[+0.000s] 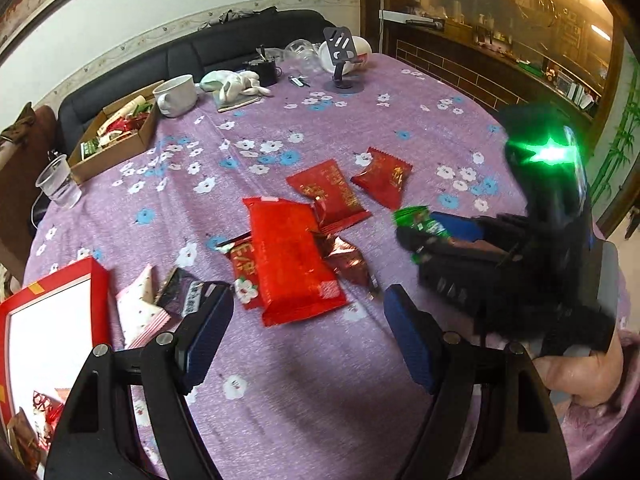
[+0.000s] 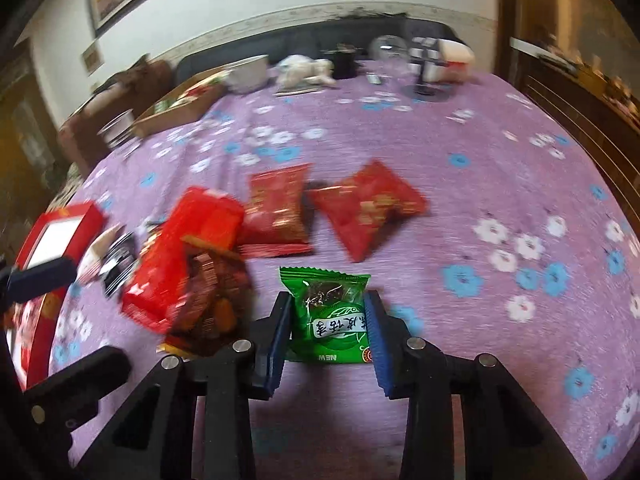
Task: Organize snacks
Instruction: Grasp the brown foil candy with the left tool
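Note:
My right gripper is shut on a green snack packet, its blue pads pressing both side edges just above the purple flowered tablecloth. In the left wrist view this gripper comes in from the right with the green packet in it. My left gripper stands open over the cloth with nothing between its fingers. Just beyond it lies a big red packet on smaller dark red ones. Two more red packets lie farther back. A red-rimmed box sits at the left.
A pink-white packet and a dark one lie beside the red box. At the far left stand a cardboard box of snacks, a plastic cup and a white mug. A phone stand and a bowl are at the back.

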`<state>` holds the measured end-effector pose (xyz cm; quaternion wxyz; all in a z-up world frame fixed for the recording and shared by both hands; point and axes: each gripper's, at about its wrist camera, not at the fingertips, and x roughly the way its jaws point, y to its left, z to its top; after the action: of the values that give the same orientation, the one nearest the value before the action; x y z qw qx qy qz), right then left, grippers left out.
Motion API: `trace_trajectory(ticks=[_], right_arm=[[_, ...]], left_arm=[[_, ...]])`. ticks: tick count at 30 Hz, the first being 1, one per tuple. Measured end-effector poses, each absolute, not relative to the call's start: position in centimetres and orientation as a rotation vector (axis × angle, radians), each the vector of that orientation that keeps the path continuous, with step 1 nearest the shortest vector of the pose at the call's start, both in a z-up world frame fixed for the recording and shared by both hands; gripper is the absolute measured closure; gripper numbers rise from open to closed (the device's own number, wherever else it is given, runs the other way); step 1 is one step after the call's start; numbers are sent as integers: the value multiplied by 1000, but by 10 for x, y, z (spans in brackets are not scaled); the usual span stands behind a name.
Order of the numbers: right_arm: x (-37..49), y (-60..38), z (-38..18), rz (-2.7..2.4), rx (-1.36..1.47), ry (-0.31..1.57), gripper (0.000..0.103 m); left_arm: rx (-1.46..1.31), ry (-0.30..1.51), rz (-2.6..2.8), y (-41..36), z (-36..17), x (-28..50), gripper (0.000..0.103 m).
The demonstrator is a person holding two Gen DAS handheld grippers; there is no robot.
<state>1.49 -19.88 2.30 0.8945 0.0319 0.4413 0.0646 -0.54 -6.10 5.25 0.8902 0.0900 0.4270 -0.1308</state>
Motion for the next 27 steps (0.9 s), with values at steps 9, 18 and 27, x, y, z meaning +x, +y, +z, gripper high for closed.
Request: trace_trajectory(ticks=[9, 18, 27], right_arm=[[22, -252, 24, 102, 356, 939, 66], [23, -262, 22, 130, 450, 958, 64], [22, -262, 22, 135, 453, 959, 64]], left_arm=[[170, 985, -279, -95, 30, 21, 26], [170, 997, -277, -103, 20, 30, 40], [197, 988, -338, -114, 5, 28, 80]])
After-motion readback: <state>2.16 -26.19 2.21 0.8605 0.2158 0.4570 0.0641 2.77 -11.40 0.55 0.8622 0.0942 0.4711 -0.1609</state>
